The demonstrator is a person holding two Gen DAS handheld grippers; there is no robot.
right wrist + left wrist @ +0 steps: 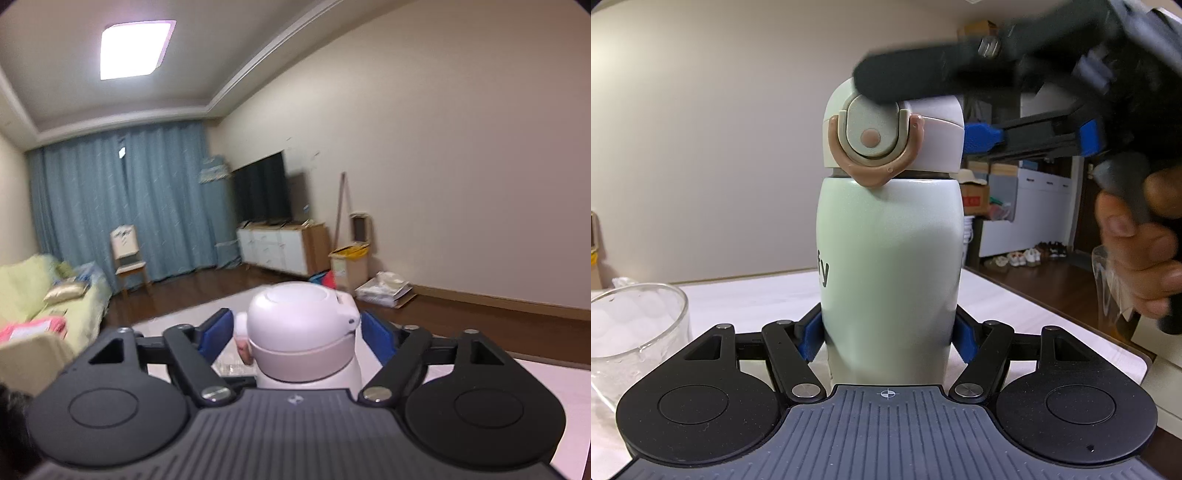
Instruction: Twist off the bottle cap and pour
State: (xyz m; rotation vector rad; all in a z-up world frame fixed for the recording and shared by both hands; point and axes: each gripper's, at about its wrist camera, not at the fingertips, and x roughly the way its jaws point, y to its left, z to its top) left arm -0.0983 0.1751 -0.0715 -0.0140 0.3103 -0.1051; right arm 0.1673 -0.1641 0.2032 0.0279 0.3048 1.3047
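A pale green insulated bottle [890, 266] stands upright on the white table [757, 299]. My left gripper [889, 338] is shut on its lower body. The bottle's white cap [934, 136] has a grey flip latch and a tan strap loop facing the left wrist camera. My right gripper [301, 332] comes in from the right at cap height, with its fingers on both sides of the cap [299, 317], and looks shut on it. In the left wrist view the right gripper's dark upper finger [923, 81] lies across the cap's top and is blurred.
A clear glass cup [631, 328] stands on the table to the left of the bottle. The table's right edge [1071, 317] runs close behind the bottle. The person's hand [1141, 251] holds the right gripper at far right. Room furniture lies beyond.
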